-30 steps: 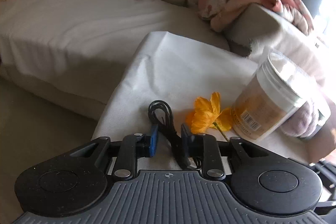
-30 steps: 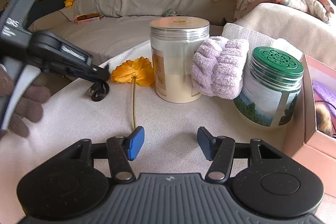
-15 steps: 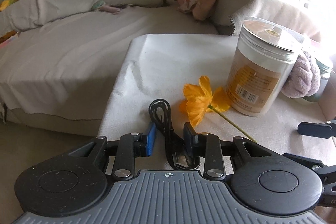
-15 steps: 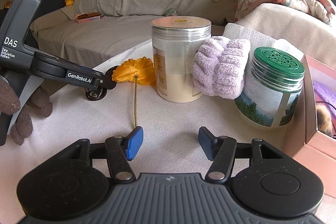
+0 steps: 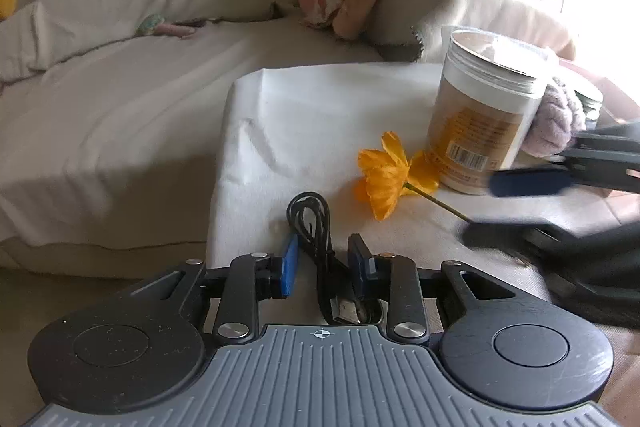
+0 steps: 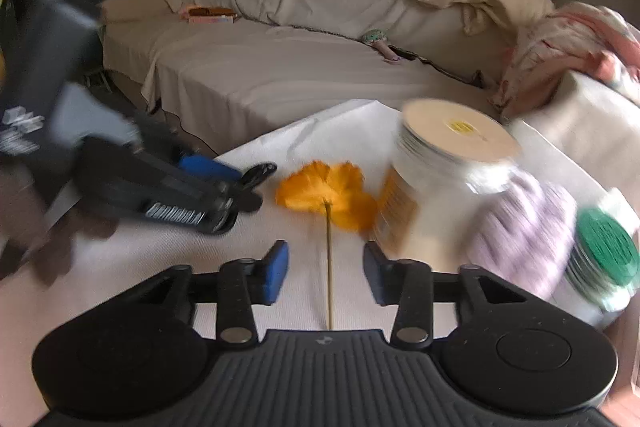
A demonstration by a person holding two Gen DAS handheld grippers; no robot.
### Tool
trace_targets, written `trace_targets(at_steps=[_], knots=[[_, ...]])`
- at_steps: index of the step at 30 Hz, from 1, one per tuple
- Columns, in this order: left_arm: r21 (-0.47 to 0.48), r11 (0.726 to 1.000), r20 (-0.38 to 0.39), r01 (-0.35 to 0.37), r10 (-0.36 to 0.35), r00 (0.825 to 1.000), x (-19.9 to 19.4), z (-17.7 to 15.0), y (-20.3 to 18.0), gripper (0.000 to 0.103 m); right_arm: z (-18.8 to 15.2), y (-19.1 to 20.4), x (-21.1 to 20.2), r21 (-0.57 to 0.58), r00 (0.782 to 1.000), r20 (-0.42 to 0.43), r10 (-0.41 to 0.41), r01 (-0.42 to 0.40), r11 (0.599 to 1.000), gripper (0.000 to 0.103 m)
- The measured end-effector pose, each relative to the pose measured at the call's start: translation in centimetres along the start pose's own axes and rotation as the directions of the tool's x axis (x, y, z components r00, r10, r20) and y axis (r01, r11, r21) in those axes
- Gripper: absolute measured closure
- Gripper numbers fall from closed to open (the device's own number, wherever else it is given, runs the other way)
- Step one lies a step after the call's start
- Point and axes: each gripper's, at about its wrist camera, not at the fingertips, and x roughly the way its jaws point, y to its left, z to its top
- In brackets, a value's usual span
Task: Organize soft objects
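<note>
An orange fabric flower [image 5: 386,173] [image 6: 326,193] with a thin stem lies on the white cloth-covered table [image 5: 320,107]. My right gripper [image 6: 326,269] is open, its jaws on either side of the stem, close above the table. My left gripper [image 5: 323,261] is open around a coiled black cable [image 5: 316,227] at the table's left edge; it shows blurred in the right wrist view [image 6: 224,175]. A purple fluffy towel roll [image 6: 528,223] [image 5: 554,125] leans between two jars.
A beige jar with a silver lid [image 5: 480,115] [image 6: 440,179] stands just right of the flower. A green-lidded glass jar [image 6: 604,259] stands further right. A sofa [image 6: 280,59] with blankets, cushions and plush toys lies behind the table.
My right gripper has moved forward and left, so the flower stem now lies between its jaws. The left gripper has turned right slightly, still around the cable.
</note>
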Motion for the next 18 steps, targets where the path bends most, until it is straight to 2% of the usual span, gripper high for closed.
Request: trace_targets(at_steps=[4, 6, 7, 11, 18], knots=[[0.001, 1.0, 0.024, -0.01, 0.01, 1.0, -0.1, -0.5, -0.3, 0.072, 1.3, 0.4, 3.1, 0.029, 0.998, -0.063, -0.009, 0.011, 1.0, 0.082], [0.003, 1.0, 0.028, -0.014, 0.014, 1.0, -0.1, -0.5, -0.5, 0.072, 1.5, 0.5, 3.6, 0.029, 0.997, -0.077, -0.01, 0.012, 1.0, 0.099], [0.0, 1.0, 0.03, -0.011, 0.011, 0.999, -0.2, -0.5, -0.3, 0.072, 1.5, 0.7, 3.6, 0.019, 0.996, -0.089, -0.005, 0.007, 1.0, 0.1], [-0.01, 1.0, 0.051, -0.017, 0.017, 0.999, 0.0, -0.6, 0.0, 0.077, 1.9, 0.8, 2.0, -0.006, 0.998, -0.067, 0.011, -0.011, 1.0, 0.101], [-0.034, 0.999, 0.065, -0.019, 0.021, 0.998, 0.3, -0.4, 0.3, 0.084, 3.8, 0.3, -0.9, 0.018, 0.999, -0.018, 0.048, -0.048, 0.999, 0.101]])
